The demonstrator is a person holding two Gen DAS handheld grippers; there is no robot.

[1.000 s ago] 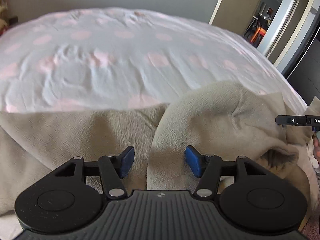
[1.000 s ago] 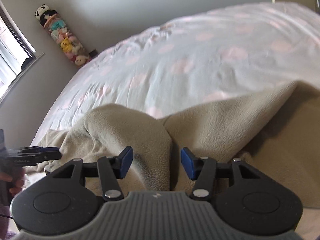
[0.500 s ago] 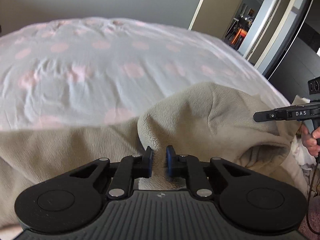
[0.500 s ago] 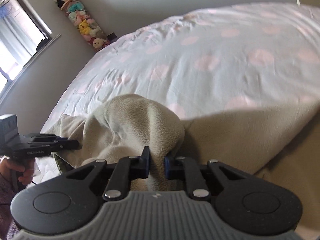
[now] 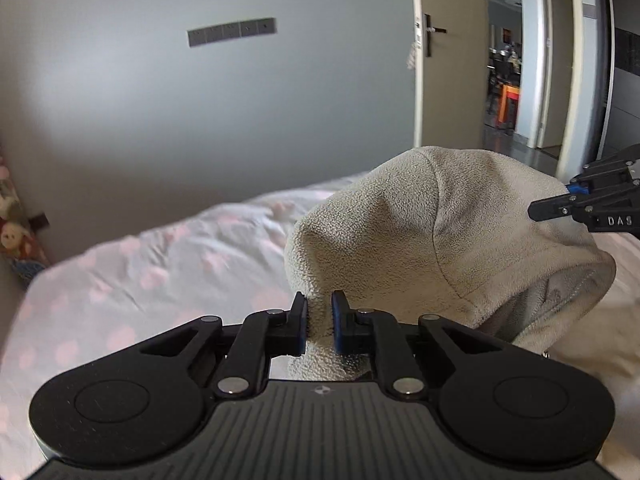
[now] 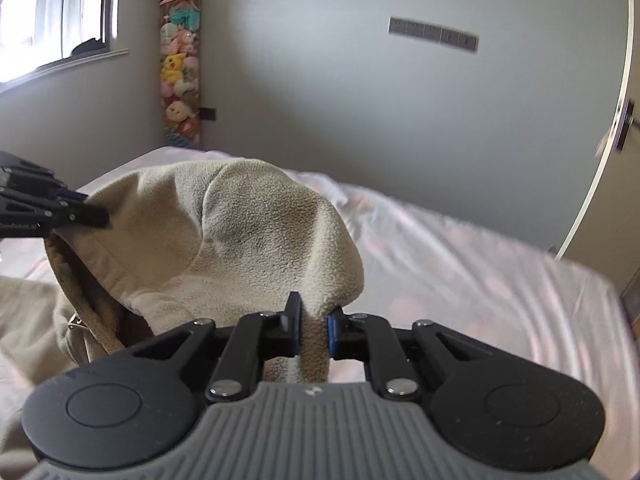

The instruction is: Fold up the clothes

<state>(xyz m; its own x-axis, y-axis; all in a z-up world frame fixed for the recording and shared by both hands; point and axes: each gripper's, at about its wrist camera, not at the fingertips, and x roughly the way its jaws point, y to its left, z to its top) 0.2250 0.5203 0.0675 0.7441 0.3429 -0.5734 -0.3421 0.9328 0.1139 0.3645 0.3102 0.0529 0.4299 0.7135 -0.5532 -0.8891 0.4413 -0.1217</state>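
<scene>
A: Item, beige fleece garment (image 5: 440, 240): a second ago flat on the bed (image 5: 160, 264), both grippers wide over it; now raised above the sheet

B: Grips?

A: Left gripper (image 5: 320, 322) clamped on one fold, right gripper (image 6: 313, 326) clamped on another, hood area bunched between them

B: Meaning?

A: Likely lifted to shake out and spread; folding itself not yet begun

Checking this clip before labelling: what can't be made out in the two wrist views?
- Left wrist view: the fleece garment below the left gripper, hidden behind that gripper's body.
- Right wrist view: its lower part is cut off at the left edge, so its type is unclear.
- Both views: the bedsheet pattern, blurred.
- Left wrist view: the right gripper, cut off at the frame edge.
</scene>
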